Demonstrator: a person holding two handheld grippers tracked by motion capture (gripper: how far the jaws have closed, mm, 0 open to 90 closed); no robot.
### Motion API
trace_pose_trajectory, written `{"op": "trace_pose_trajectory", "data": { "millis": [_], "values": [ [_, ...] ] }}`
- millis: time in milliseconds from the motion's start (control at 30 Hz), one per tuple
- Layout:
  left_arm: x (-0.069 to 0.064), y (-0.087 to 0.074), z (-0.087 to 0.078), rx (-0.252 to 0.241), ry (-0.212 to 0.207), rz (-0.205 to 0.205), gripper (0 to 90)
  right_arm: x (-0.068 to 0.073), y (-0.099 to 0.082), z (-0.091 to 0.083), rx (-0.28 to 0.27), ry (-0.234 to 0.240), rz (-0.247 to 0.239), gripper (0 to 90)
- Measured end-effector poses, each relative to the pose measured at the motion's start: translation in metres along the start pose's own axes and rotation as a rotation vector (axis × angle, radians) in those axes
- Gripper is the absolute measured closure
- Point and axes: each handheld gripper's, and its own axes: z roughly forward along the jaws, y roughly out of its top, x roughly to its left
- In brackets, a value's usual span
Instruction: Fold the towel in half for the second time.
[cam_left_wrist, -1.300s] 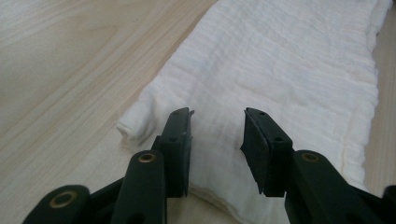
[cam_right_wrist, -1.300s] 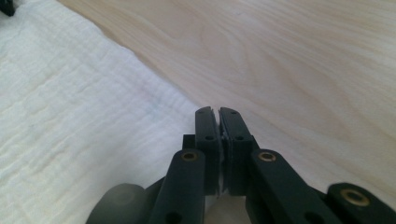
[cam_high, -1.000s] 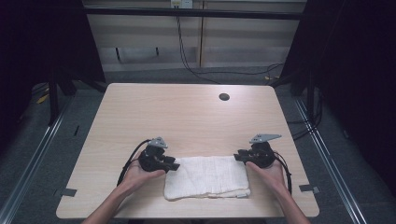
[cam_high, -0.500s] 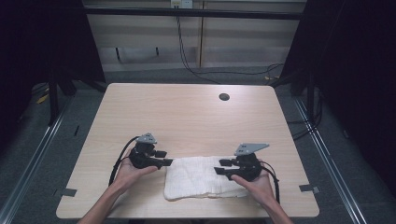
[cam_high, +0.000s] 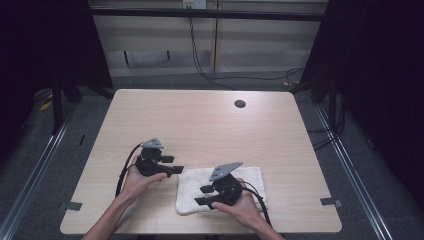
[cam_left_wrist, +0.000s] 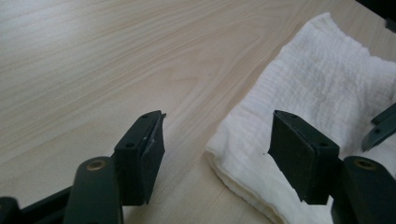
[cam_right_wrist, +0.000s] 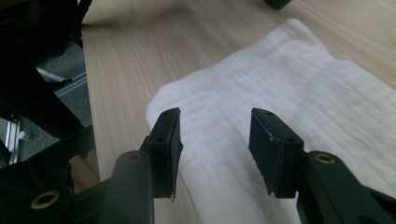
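Note:
A folded white towel (cam_high: 192, 178) lies near the front edge of the wooden table (cam_high: 200, 125). My left gripper (cam_high: 176, 169) rests just off the towel's left end, pointing right at it. Its jaws have just been opening and stand wide, empty, with the towel's corner (cam_left_wrist: 327, 79) lying ahead between them. My right gripper (cam_high: 204, 196) hovers over the towel's near left part, pointing left. Its jaws (cam_right_wrist: 215, 121) have also just been opening, and they stand apart above the cloth (cam_right_wrist: 289, 79) without pressing it.
A dark round cable hole (cam_high: 240, 104) sits at the back right of the table. Bare wood stretches behind the towel. Cables hang behind the far edge. Small grey tabs (cam_high: 330, 202) mark the near corners.
The right gripper has swept left from the towel's right end to over its near left part. The left gripper has backed slightly off the towel's left end. Both sets of jaws have widened.

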Motion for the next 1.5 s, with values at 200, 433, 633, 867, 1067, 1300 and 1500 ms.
{"op": "trace_pose_trajectory", "data": {
  "millis": [200, 433, 633, 867, 1067, 1300, 1500],
  "values": [
    [-0.001, -0.003, -0.001, 0.006, 0.007, 0.005, 32.9, 0.011, 0.012, 0.017, 0.016, 0.045, -0.031, 57.0],
    [-0.002, -0.003, -0.006, -0.009, 0.018, 0.000, 33.6, 0.016, 0.015, 0.029, 0.032, 0.079, -0.051, 67.4],
    [0.001, -0.004, -0.007, 0.003, 0.024, 0.005, 33.6, 0.019, 0.014, 0.041, 0.067, 0.067, -0.080, 59.1],
    [0.003, -0.006, -0.009, 0.002, 0.033, 0.001, 33.6, 0.027, 0.012, 0.052, 0.061, 0.023, -0.163, 57.0],
    [0.004, -0.007, -0.010, 0.000, 0.037, -0.007, 33.6, 0.029, 0.012, 0.053, 0.087, 0.028, -0.170, 54.1],
    [0.004, -0.008, -0.011, -0.005, 0.032, -0.012, 33.5, 0.024, 0.007, 0.052, 0.046, -0.009, -0.219, 75.1],
    [0.007, -0.007, -0.013, -0.016, 0.034, -0.028, 33.7, 0.011, 0.009, 0.051, 0.041, 0.034, -0.073, 83.5]
  ]
}}
